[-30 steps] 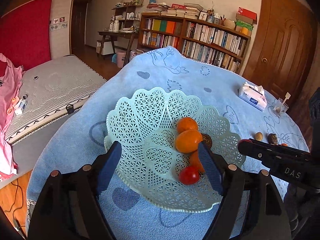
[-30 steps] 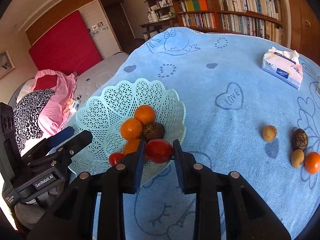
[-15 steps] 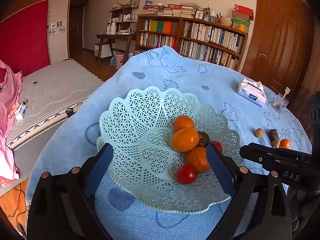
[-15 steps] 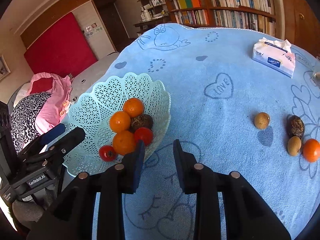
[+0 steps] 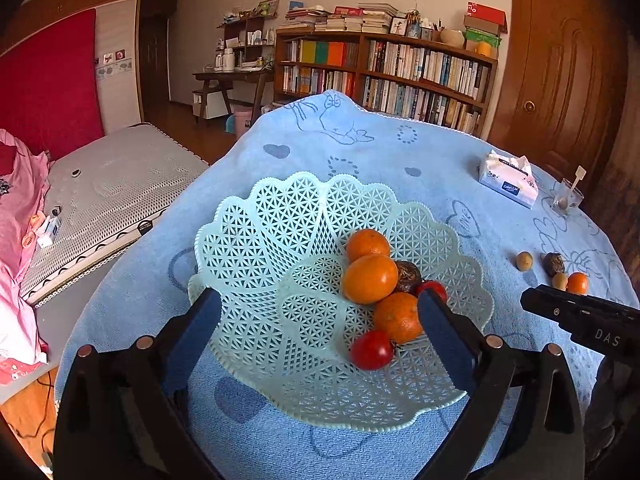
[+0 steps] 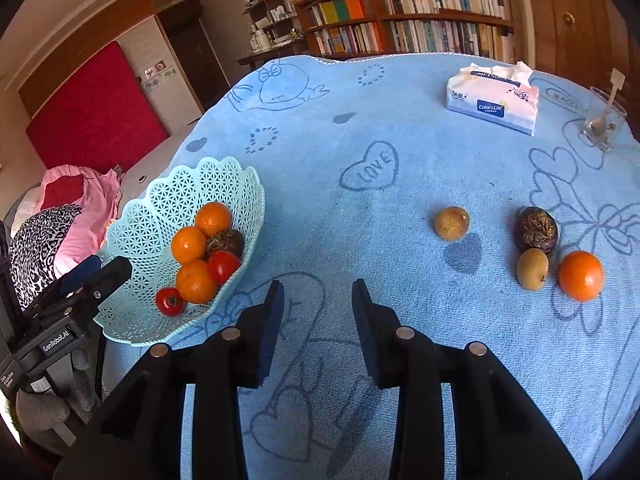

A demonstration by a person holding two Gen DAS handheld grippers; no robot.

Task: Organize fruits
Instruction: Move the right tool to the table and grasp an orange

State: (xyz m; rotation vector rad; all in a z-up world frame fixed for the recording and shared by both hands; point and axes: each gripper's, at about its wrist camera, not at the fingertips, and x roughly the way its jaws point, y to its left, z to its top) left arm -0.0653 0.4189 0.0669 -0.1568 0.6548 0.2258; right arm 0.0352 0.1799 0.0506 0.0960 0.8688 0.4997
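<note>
The left gripper (image 5: 320, 320) hangs over the pale lattice basket (image 5: 256, 240), fingers (image 5: 192, 332) spread wide; three oranges (image 5: 370, 279), two tomatoes (image 5: 371, 350) inside; four fruits (image 5: 524, 261) on the tabletop (image 5: 400, 152).

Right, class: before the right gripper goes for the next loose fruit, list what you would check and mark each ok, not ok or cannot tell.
1. Right gripper empty, jaws apart: ok.
2. Loose fruit within sight on the blue cloth: ok. A tan fruit, a dark wrinkled fruit, a second tan fruit and an orange remain.
3. Nearest target stands apart: ok for the first tan fruit; the other three sit bunched together.
4. Basket has room: ok, its left side is bare.
5. Left gripper open around the basket, not gripping it: ok.
6. Fruit in the basket settled: cannot tell; the red tomato lies near the rim.
</note>
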